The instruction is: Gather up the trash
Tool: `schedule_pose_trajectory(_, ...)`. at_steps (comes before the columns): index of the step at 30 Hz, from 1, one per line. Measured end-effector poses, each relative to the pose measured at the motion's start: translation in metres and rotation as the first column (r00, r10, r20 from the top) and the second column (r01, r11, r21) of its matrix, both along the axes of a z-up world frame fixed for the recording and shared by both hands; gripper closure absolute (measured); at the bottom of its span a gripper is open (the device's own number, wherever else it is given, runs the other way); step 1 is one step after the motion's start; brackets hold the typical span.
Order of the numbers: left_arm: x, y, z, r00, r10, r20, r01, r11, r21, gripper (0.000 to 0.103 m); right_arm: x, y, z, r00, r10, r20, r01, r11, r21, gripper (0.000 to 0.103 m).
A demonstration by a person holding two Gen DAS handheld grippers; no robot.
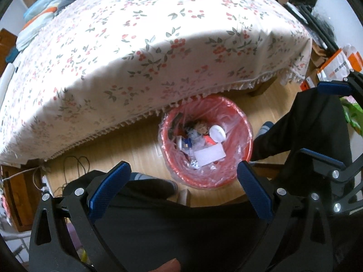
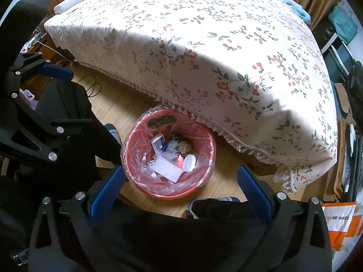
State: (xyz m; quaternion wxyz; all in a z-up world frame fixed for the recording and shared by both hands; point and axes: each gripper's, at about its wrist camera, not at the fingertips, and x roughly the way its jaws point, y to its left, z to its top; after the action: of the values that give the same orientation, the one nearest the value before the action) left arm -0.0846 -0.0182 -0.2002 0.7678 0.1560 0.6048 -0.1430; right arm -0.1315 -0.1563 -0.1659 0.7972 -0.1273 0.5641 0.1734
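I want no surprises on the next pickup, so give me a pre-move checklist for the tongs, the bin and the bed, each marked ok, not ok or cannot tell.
1. Left tongs open and holding nothing: ok.
2. Right tongs open and holding nothing: ok.
3. Red bin upright on the floor, clear liner over its rim: ok.
4. Room left in the bin: ok; white lid, paper sheet and small box lie low inside.
5. Trash left on the floral bedspread: cannot tell; none shows on the part in view.
6. Bin mouth fully open: not ok; the bedspread's fringe overhangs the far rim.
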Motion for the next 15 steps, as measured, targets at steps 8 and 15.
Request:
schedule_pose_trajectory(8,0.0003,-0.0031,-0.0017,1.000,-0.008,-0.008,0.008,1.000,0.008,0.006,0.0006,0.0010,-0.0032,1.000,0.001,-0.004,-0.001,1.000,0.008,0.005)
schedule_pose_trajectory(15,0.0011,-0.0062,-0.0031,1.000,-0.014,-0.014,0.014,1.000,0.012,0.006,0.0010,0.0009,-0.0042,1.000,-0.002,-0.006,0.002,1.000,0.009,0.005)
